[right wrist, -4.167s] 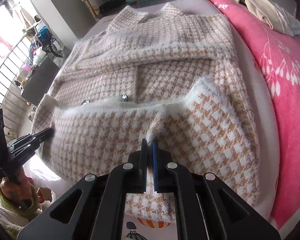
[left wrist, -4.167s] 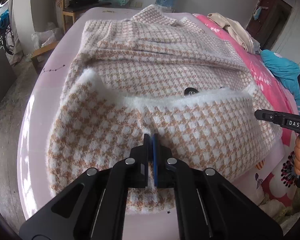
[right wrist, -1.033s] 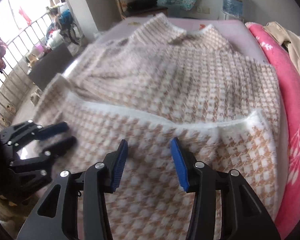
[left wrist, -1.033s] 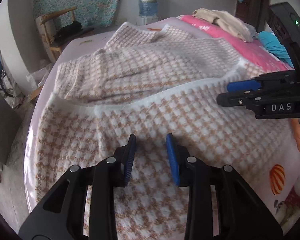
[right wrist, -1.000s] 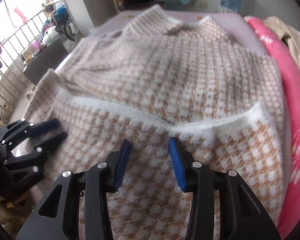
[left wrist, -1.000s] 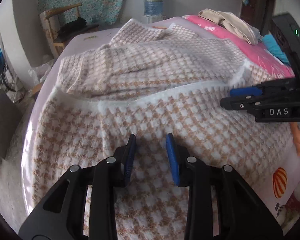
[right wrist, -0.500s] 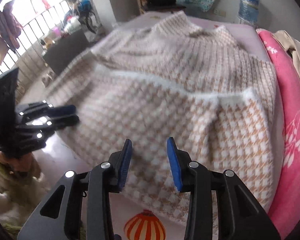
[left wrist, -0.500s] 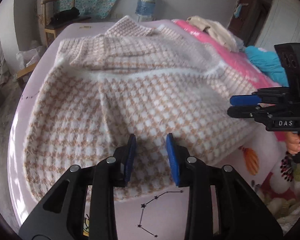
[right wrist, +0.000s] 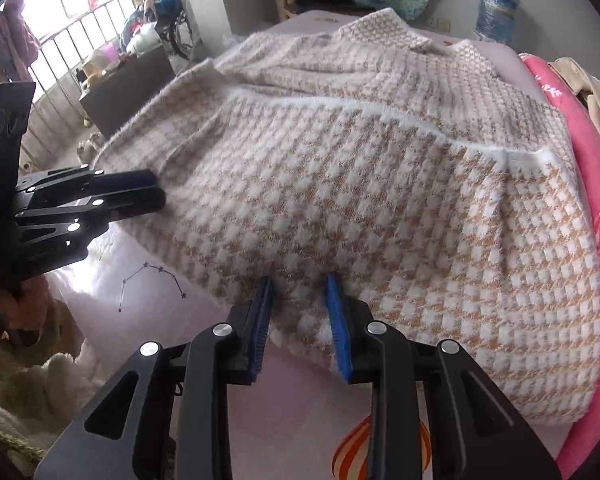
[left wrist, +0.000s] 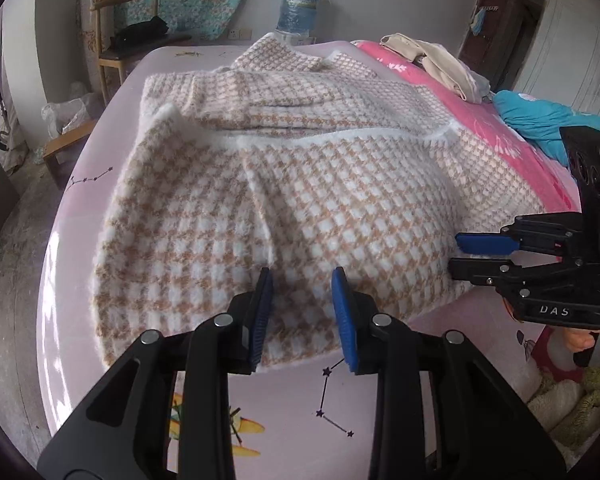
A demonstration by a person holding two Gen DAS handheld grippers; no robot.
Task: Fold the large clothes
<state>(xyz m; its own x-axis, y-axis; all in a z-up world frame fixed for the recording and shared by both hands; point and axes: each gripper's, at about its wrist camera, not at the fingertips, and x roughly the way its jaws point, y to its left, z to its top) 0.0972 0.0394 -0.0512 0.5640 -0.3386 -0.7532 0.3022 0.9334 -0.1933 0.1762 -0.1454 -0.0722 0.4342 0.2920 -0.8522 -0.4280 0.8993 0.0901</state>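
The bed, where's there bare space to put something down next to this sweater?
Bare pink sheet runs along the near edge, between the folded sweater and both grippers; a narrower strip borders its left side. The far corner by the wooden chair is bare too. The right is crowded: pink blanket, beige clothes, blue garment.

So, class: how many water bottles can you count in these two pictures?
1. The large blue water bottle stands by the back wall beyond the far end of the bed, behind the folded checked coat. Others could be hidden from view.
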